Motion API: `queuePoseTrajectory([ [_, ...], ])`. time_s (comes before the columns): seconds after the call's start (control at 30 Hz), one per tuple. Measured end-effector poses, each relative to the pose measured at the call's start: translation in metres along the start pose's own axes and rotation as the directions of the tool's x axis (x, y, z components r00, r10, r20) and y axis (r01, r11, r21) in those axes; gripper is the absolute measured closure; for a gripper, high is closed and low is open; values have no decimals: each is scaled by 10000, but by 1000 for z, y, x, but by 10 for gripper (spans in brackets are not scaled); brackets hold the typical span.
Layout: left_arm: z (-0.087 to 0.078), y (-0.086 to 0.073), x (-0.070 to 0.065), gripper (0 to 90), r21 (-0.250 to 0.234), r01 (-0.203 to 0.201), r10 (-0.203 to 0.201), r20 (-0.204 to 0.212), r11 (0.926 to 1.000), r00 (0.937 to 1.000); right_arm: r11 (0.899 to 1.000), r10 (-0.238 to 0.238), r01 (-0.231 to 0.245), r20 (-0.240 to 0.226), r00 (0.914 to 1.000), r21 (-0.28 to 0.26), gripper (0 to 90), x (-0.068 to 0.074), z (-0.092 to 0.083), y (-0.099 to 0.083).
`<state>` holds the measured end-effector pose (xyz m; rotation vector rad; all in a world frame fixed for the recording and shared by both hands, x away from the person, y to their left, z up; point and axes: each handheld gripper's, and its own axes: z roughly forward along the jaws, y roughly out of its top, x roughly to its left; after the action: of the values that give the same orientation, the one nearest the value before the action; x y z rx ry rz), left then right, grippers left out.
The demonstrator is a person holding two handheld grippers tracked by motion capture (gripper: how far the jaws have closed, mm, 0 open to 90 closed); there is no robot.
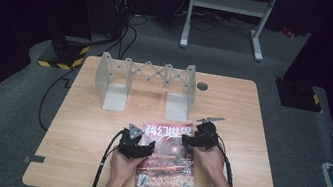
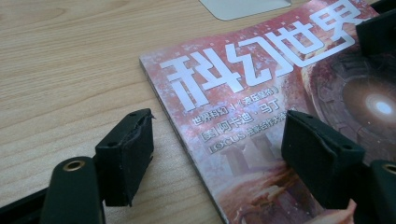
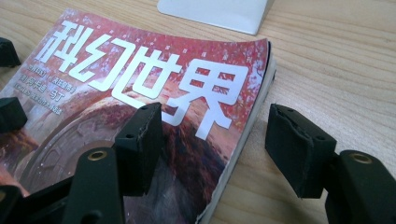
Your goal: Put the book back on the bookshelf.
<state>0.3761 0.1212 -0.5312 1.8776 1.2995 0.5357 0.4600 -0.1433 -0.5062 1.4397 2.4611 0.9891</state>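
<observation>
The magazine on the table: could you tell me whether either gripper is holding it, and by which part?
Nothing is held. The left gripper straddles the magazine at its left edge, the right gripper its right edge; both sets of jaws stand open, pads clear.

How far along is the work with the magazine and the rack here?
Early. The magazine lies flat on the table, in front of the rack, not in it. In hand: the left gripper straddles its left edge and the right gripper its right, fingers open, nothing gripped. Gripping and lifting remain, probably into the rack.
</observation>
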Motion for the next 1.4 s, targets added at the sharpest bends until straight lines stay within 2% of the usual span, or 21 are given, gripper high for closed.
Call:
queuePoseTrajectory([
  [0.13,0,0,0,274,-29,-25,25,124,10000,9999,9997,-157,157,2,9999,193,346,5,3,4],
  [0.17,0,0,0,279,-28,-71,72,139,10000,9999,9988,-332,324,216,9992,360,339,10,6,8],
  [0.3,1,0,-1,282,-46,-160,161,261,9999,9995,9992,-61,51,251,9997,401,373,11,6,9],
  [0.6,2,1,-2,277,-52,-247,249,336,9997,9991,9992,82,-94,318,9995,379,407,13,5,9],
  [1.0,2,1,-3,279,-76,-225,227,248,9997,9994,9997,-32,32,31,10000,241,466,9,-1,1],
  [1.13,2,0,-3,286,-88,-225,228,262,9997,9994,9997,-1,6,-210,9998,234,486,7,-5,-2],
  [1.17,2,0,-3,286,-88,-225,228,262,9997,9994,9996,114,-108,-221,9997,255,488,8,-6,-1],
  [1.2,2,0,-3,285,-89,-220,223,252,9997,9994,9998,-10,14,-207,9998,188,488,7,-7,-1],
  [1.4,2,0,-3,285,-99,-209,211,227,9997,9995,10000,-45,45,-263,9996,19,488,8,-8,-1],
])
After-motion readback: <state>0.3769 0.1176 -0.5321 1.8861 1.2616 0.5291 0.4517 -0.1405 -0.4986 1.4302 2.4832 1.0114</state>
